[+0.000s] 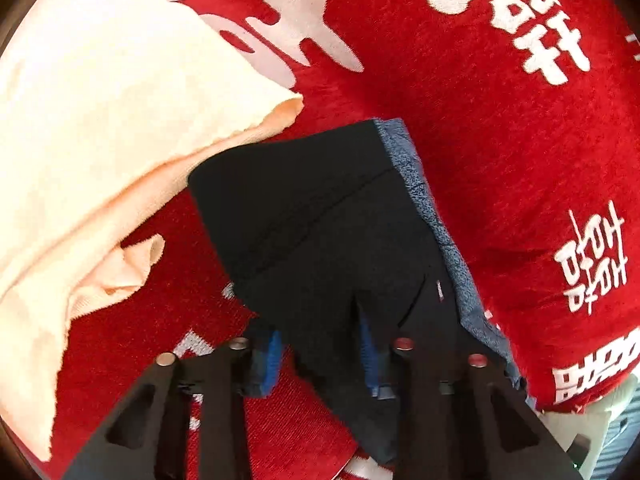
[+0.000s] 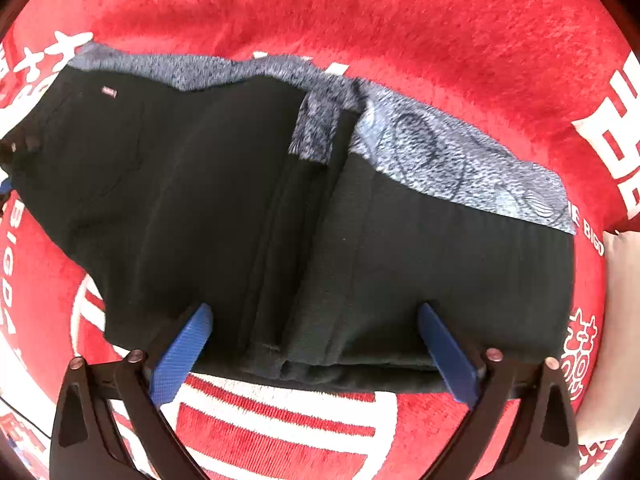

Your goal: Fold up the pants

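The pants (image 2: 256, 208) are black with a blue-grey fleecy lining (image 2: 440, 152) and lie folded on a red blanket (image 2: 360, 12). In the left wrist view the pants (image 1: 320, 220) drape over my left gripper (image 1: 320, 344); its blue pads (image 1: 274, 350) pinch a fold of the black cloth. My right gripper (image 2: 316, 332) is wide open, its blue pads (image 2: 184, 344) on either side of the near folded edge of the pants, not gripping.
A peach-coloured garment (image 1: 100, 140) lies on the red blanket (image 1: 480, 120) to the left of the pants, touching their far corner. The blanket has white characters. Its edge, with a pale surface (image 2: 620, 300) beyond, shows at the right.
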The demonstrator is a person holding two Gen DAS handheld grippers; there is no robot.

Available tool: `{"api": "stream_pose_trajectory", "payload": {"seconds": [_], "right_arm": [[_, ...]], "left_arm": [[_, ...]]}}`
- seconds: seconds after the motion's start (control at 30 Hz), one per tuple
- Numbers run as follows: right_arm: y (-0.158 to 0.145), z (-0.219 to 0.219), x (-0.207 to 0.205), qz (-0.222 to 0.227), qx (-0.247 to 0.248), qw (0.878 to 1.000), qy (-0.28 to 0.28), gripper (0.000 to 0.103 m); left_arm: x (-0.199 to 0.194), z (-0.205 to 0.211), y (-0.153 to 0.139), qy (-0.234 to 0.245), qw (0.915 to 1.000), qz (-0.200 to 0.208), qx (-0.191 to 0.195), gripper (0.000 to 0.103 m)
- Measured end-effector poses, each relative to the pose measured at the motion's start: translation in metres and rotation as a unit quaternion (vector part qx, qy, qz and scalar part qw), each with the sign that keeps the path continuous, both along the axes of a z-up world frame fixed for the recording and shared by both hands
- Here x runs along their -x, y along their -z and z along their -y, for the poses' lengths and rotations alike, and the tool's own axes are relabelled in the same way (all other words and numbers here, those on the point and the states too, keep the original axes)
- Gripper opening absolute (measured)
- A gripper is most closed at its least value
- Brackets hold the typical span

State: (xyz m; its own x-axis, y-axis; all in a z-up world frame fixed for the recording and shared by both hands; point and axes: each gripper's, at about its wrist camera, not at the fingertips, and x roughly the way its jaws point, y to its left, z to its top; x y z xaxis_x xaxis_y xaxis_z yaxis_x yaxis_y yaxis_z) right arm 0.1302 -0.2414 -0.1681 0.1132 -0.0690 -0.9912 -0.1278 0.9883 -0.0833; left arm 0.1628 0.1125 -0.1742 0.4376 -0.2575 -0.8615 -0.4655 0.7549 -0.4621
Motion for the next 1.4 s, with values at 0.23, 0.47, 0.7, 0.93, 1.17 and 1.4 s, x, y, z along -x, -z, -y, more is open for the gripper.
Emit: {"api": "stream_pose_trajectory", "payload": {"seconds": [0.23,0.47,0.7,0.93,1.17,1.4], "right_arm": [[-0.048,0.007,-0.031,-0.013,-0.123,0.991,0.055,0.094],[-0.091,-0.061,-0.113,-0.039,-0.247,0.968,-0.007,0.096],[-0.087,-0.195,-0.17,-0.123,-0.253,0.953,-0.116,0.097],[-0.048,-0.272,-0.173,-0.2,-0.197,0.945,-0.166,0.097],[-0.02,-0.27,-0.168,-0.271,-0.193,0.931,-0.152,0.029],[-0.055,-0.222,-0.159,-0.205,-0.235,0.938,-0.151,0.017]], "left_arm": [[0.004,0.059,-0.046,0.135,0.9753,0.057,-0.165,0.029],[0.003,0.081,-0.055,0.178,0.9582,0.07,-0.213,0.029],[0.007,0.092,-0.057,0.197,0.9471,0.083,-0.24,0.029],[0.01,0.093,-0.059,0.193,0.9462,0.088,-0.244,0.029],[0.01,0.095,-0.054,0.197,0.9447,0.078,-0.25,0.029],[0.012,0.118,-0.074,0.223,0.9348,0.108,-0.255,0.029]]}}
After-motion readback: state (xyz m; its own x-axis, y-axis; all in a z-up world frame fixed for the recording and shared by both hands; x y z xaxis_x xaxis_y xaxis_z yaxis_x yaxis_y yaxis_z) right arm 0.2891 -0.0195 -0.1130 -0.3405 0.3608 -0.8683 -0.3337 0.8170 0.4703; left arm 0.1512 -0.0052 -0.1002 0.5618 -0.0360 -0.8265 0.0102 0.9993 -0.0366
